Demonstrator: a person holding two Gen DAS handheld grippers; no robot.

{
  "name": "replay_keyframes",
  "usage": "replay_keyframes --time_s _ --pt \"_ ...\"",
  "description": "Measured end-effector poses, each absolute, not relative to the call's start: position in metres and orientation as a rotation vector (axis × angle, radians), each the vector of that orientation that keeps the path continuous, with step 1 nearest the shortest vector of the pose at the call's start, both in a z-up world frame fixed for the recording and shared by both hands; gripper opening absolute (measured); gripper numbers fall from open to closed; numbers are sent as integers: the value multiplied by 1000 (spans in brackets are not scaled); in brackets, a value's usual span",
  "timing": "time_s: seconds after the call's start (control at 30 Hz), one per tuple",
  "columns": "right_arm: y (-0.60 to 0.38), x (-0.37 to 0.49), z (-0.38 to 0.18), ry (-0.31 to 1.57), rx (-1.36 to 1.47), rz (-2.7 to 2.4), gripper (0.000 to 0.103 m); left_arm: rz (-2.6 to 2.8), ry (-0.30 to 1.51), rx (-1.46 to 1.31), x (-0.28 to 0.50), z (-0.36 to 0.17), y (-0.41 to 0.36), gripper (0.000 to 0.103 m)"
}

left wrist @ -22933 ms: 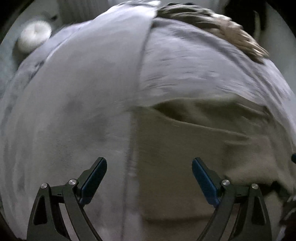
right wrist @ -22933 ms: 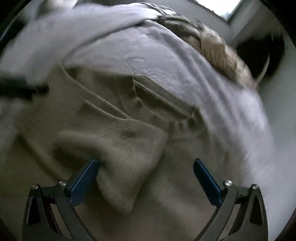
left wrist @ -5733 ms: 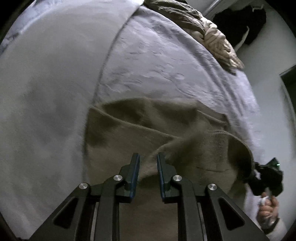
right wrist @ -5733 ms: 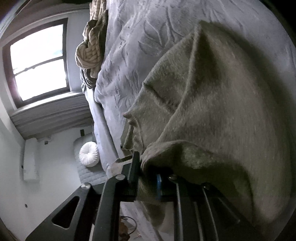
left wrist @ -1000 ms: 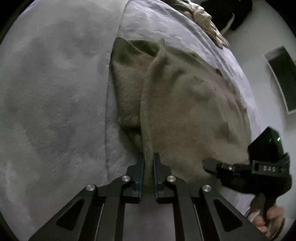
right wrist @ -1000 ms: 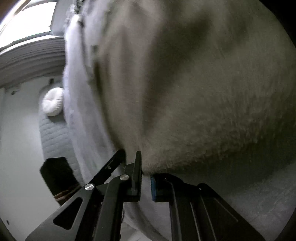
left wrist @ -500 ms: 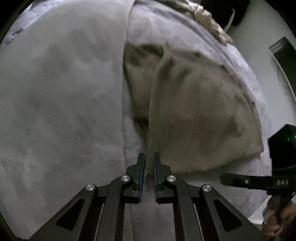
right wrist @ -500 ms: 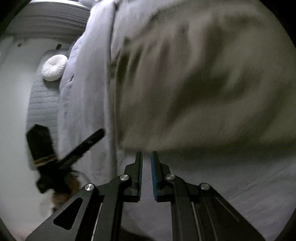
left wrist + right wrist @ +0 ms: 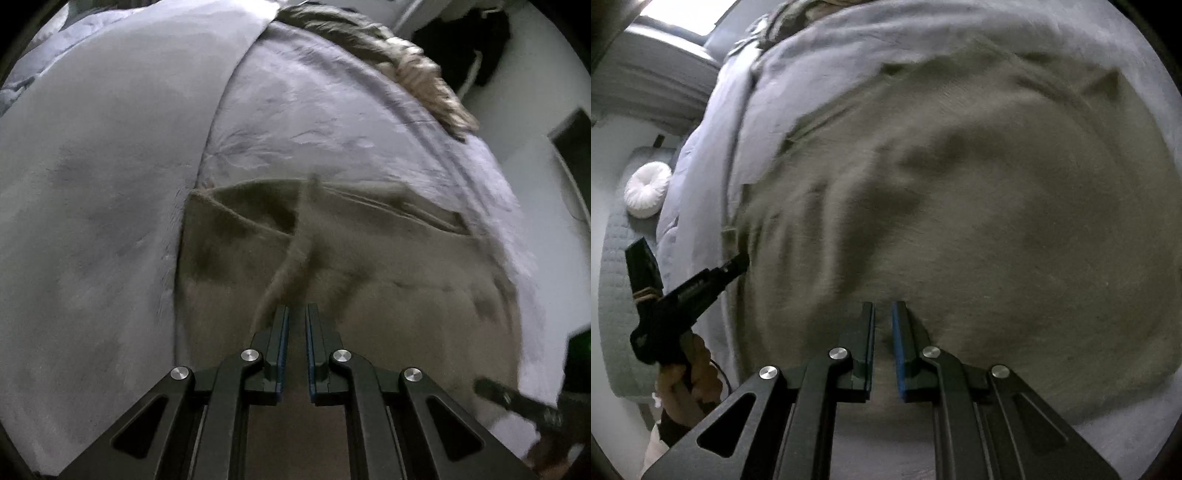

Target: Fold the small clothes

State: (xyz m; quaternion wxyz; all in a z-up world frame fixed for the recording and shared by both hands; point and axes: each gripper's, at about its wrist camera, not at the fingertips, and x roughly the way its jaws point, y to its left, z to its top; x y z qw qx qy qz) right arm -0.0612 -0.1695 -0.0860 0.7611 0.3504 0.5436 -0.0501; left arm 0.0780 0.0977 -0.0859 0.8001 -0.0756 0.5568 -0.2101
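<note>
Garment: I see 1 olive knitted sweater lying folded on the grey bedspread, its near part under both tools.
Left gripper: jaws nearly together, nothing between them that I can see, tips over the sweater.
Right gripper: jaws almost closed, empty as far as I can tell, over the near hem.
Handling: I judge it soft, limp and light, with a fuzzy surface that should hold in the pads; not fragile.
Hold: I would pinch the 2 near corners, through all layers.
Axis: in the left view its long side runs left to right; a raised crease runs away from me.
</note>
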Motion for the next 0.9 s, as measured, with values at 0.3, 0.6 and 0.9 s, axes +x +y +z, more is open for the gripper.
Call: replay_keyframes --time_s 0.3,0.6,0.9 --pt "-192 -82 -91 1160 846 -90 9 -425 1237 -145 86 -101 103 10" --pt "-185 -97 -81 1149 858 -81 10 -352 1219 -78 55 -74 123 10" --pt "-171 -105 -74 1163 838 -59 31 -216 1254 -36 21 -74 142 10"
